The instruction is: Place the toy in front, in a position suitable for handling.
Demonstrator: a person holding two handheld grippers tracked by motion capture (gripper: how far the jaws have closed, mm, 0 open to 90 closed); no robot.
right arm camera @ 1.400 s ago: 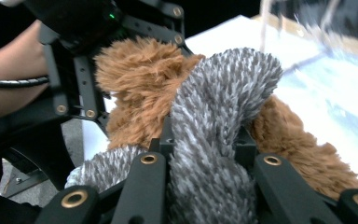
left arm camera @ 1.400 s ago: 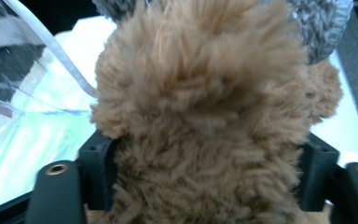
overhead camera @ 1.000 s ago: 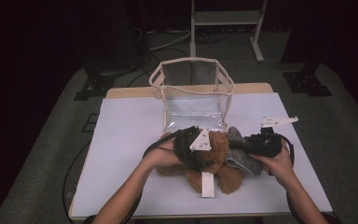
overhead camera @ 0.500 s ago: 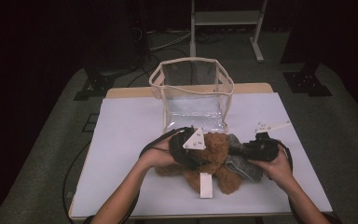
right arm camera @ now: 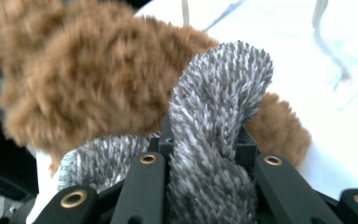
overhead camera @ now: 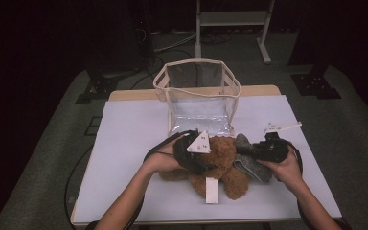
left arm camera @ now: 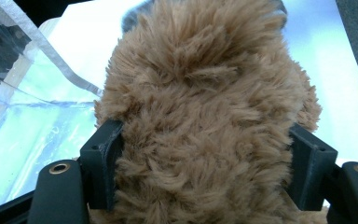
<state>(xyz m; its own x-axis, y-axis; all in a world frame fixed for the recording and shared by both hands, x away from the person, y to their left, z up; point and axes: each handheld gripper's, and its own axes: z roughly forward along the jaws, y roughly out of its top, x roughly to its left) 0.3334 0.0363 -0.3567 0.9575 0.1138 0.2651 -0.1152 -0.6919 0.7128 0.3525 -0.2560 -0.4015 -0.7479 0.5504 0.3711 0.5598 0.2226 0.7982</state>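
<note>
Right at the near middle of the white table (overhead camera: 124, 143) sits the brown plush toy (overhead camera: 223, 155), lying just in front of the clear plastic bag (overhead camera: 199, 91), which stands upright with its top open. A white tag (overhead camera: 212, 190) hangs off the toy toward my side. Its grey fuzzy part (overhead camera: 249, 160) sticks out to the right.

My left gripper (overhead camera: 206, 155) has the brown furry body squeezed between its jaws. In the left gripper view the fur (left arm camera: 205, 116) bulges out past both black jaws, so it's clamped on pretty snug, and those jaws have just been closing in on it. The bag's clear wall (left arm camera: 23, 93) shows off to the side there.

My right gripper (overhead camera: 249, 149) is pinched narrow on the grey fuzzy part (right arm camera: 214, 121), which folds up and over between the jaws in the right gripper view, with brown fur (right arm camera: 84, 79) right behind it.

Both of my hands are low on the toy, one each side, cables trailing back off the table.
</note>
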